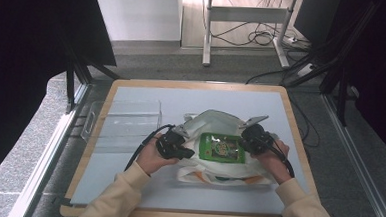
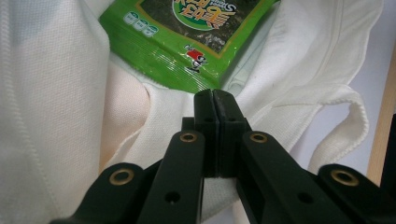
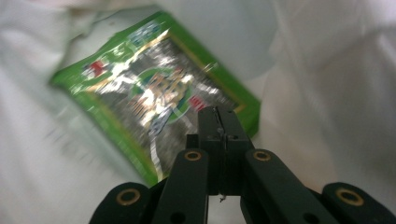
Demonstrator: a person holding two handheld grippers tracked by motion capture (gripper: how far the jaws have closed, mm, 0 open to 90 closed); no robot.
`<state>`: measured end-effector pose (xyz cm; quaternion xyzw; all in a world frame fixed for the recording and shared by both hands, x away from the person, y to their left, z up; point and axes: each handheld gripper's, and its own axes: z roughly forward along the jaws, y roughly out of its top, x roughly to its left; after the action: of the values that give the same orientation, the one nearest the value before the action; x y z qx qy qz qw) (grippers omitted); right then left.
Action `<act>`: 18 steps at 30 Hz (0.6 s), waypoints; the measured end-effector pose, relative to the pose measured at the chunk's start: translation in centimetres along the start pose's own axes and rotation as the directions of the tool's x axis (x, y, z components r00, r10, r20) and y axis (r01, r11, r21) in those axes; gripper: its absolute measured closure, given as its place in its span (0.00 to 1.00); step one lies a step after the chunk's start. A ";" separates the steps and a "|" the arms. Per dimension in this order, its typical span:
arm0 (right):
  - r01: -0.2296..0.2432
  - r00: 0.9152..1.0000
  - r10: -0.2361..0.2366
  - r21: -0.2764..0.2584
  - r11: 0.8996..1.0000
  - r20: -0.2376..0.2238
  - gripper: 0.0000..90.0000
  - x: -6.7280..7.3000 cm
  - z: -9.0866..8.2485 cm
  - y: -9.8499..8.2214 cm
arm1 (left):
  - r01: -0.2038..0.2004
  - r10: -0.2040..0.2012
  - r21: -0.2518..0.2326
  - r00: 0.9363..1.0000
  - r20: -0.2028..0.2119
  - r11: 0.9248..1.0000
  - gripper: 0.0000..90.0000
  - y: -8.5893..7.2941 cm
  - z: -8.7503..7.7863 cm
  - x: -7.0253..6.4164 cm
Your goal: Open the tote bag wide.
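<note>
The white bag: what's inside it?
A green snack packet lies in the open mouth of the white bag, label up. Cloth covers the packet's edges and anything beneath it, so whether more is in there cannot be seen.

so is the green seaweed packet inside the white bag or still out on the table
Inside. The green seaweed packet lies flat in the white cloth bag's open mouth, with white fabric around it on every side in the high view.
</note>
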<state>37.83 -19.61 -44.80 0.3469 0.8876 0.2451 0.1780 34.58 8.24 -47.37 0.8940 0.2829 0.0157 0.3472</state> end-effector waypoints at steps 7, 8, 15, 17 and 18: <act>-0.046 0.997 0.047 -0.019 0.999 0.067 0.99 -1.5 1.3 1.0 | 0.003 -0.003 0.001 1.000 0.001 1.000 1.00 0.0 0.0 0.0; -0.052 0.996 0.054 -0.022 0.998 0.075 0.99 -1.8 1.4 1.0 | 0.003 -0.003 0.002 1.000 0.001 1.000 1.00 0.0 0.0 0.0; -0.131 0.990 0.132 -0.023 0.991 0.050 0.99 -3.8 2.3 1.4 | 0.003 -0.003 0.007 1.000 -0.001 1.000 1.00 0.0 0.1 0.0; -0.168 0.985 0.169 -0.027 0.985 0.026 0.99 -4.6 2.5 1.5 | 0.004 -0.003 0.008 1.000 -0.001 1.000 1.00 -0.1 0.1 0.0; -0.181 0.983 0.181 -0.027 0.983 0.018 0.99 -4.8 2.6 1.5 | 0.004 -0.004 0.009 1.000 -0.002 1.000 1.00 -0.1 0.2 0.0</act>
<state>43.23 -21.22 -45.39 0.4264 0.8474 0.2680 0.1682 34.59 8.19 -47.53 0.8949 0.2850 0.0146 0.3430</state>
